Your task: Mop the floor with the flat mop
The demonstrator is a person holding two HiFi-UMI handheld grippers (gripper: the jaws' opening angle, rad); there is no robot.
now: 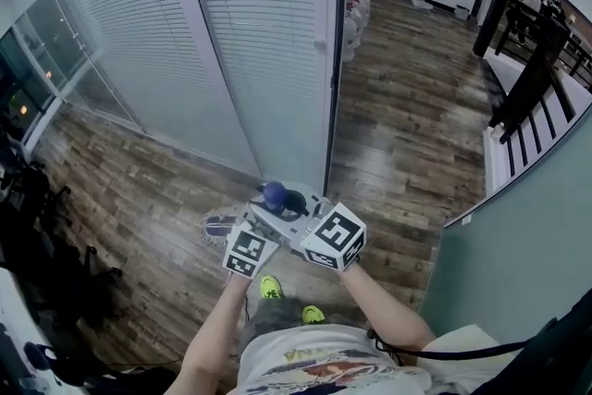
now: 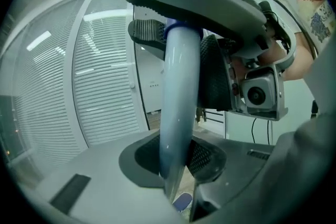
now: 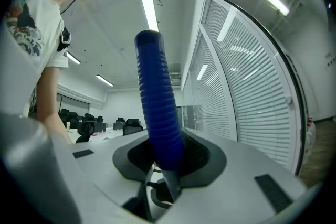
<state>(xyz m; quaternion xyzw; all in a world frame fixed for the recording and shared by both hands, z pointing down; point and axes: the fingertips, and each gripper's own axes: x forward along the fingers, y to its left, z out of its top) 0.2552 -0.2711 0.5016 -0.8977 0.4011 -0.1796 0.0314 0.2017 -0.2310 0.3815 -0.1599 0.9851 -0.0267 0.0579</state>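
left claw (image 2: 176,157): clamped on smooth pole (image 2: 178,86) | right claw (image 3: 165,157): clamped on ribbed grip (image 3: 157,102) | handling: likely light, stiff; surest hold at grip

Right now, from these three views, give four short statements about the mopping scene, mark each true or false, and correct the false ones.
1. The right claw is shut on the mop's blue ribbed grip. True.
2. The left claw is open and empty. False: it is shut on the pale mop pole.
3. The floor is wood-patterned planking. True.
4. The person wears black shoes. False: the shoes are bright yellow-green.
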